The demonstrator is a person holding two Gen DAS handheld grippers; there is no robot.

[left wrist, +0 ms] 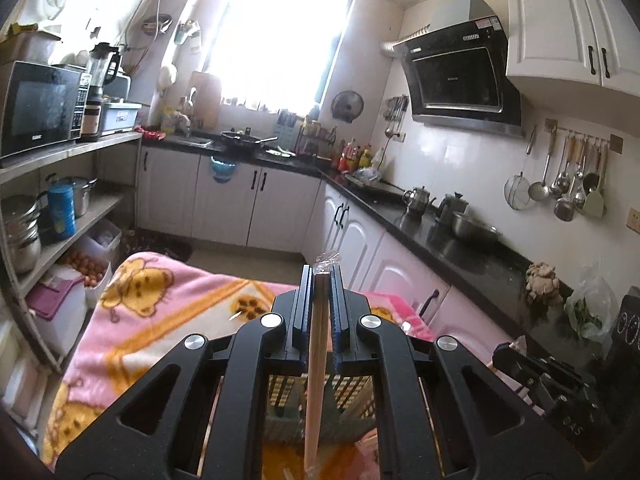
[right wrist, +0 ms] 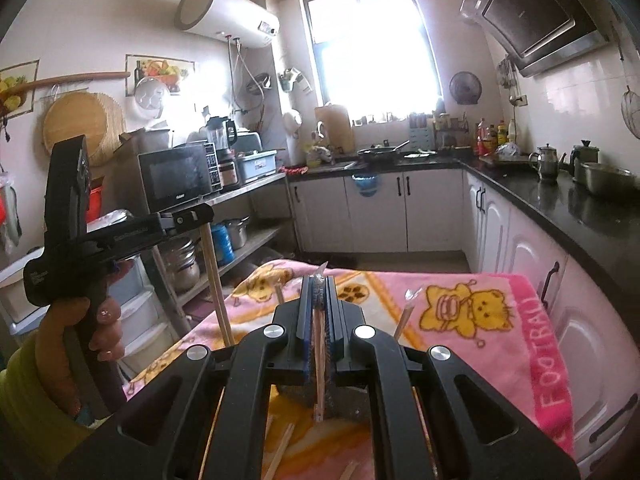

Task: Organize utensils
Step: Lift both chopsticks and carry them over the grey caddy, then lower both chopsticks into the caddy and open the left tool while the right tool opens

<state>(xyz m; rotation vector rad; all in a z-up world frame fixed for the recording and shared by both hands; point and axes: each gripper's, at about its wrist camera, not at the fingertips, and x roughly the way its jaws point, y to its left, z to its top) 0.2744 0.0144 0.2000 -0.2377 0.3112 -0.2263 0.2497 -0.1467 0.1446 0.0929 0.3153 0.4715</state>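
While held up over the pink blanket (right wrist: pixel 480 340): two black grippers, each with one stick.
Left side: shelf rack (left wrist: pixel 80 148) with a microwave (left wrist: pixel 40 108) on top and pots below, close to the blanket's edge.
Right side: black counter (right wrist: pixel 580 216) with a kettle (right wrist: pixel 546 164) and a metal bowl (right wrist: pixel 604 178), white cupboards under it, near the blanket's right edge.
Far end: bright window (right wrist: pixel 372 44), sink and pan under it.
In the way: two more wrapped sticks (right wrist: pixel 404 316) poking up just ahead of the right gripper; loose sticks (right wrist: pixel 284 440) flat on the blanket below.
Under the left gripper: dark basket (left wrist: pixel 280 392) with a grid wall, right below the jaws.
Open room: bare floor between the blanket's far edge and the cupboards; free air ahead of both grippers.
Left gripper (left wrist: pixel 321 276): clamped tight on a wooden chopstick (left wrist: pixel 314 360); crinkly clear wrap at the stick's top, just past the tips; long end down toward the basket.
Hand (right wrist: pixel 100 320): wrapped round the left gripper's handle, yellow-green sleeve below.
Right gripper (right wrist: pixel 319 284): pinched tight on a thin wrapped chopstick (right wrist: pixel 319 360); top at the jaw tips, rest down between the jaws.
The two grippers: side by side, apart, not touching.
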